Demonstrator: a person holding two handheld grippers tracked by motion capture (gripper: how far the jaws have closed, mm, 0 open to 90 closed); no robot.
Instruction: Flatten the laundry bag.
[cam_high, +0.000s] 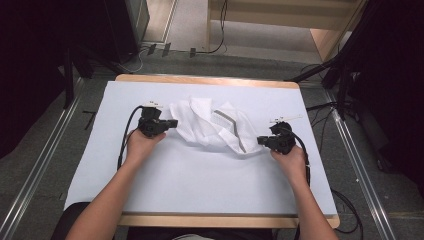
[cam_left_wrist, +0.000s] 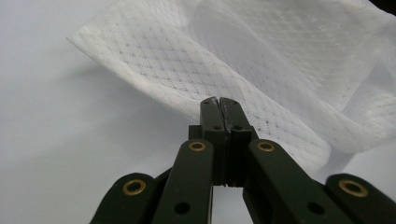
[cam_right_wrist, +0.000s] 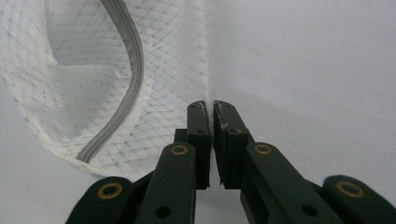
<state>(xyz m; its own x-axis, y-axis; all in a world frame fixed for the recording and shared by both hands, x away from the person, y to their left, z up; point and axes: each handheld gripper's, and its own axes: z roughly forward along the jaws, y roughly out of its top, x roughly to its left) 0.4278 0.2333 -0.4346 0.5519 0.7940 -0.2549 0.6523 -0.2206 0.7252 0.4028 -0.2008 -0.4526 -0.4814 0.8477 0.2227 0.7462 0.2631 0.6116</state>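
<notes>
Mesh bag (cam_high: 212, 126): white, diamond-weave, grey zipper (cam_high: 231, 121); crumpled mid-desk (cam_high: 200, 175). Left gripper (cam_high: 172, 123) pinches its left edge; right gripper (cam_high: 260, 140) pinches its right edge.

Left claw (cam_high: 172, 123), right claw (cam_high: 261, 141): both clamped.

A wooden table (cam_high: 210, 80) topped with a pale sheet is seen on grey floor (cam_high: 45, 145). Metal rails (cam_high: 30, 185) are laid along both its sides. Beyond it, light wooden furniture (cam_high: 280, 20) is lit brightly; black cables (cam_high: 220, 30) are trailed there.
</notes>
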